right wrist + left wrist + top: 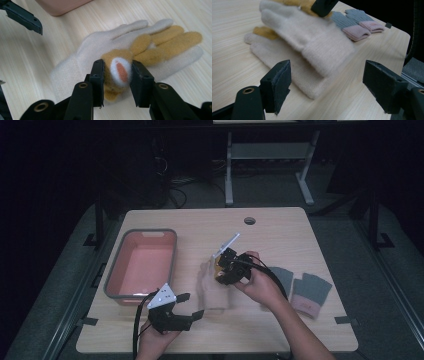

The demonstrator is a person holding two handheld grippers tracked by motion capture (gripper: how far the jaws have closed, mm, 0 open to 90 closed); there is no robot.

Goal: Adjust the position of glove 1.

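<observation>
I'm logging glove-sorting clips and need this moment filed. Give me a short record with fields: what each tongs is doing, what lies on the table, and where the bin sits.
right tongs: shut on the yellow glove, gripping its cuff end
yellow glove: lying over the cream gloves, its cuff raised between the jaws
left tongs: open, holding nothing, pointed at the cream gloves' cuffs
grey gloves: pair with pink cuffs, lying flat beside the right hand
pink bin: grey rim, at the table's left, nothing visible inside
table: light wood
</observation>
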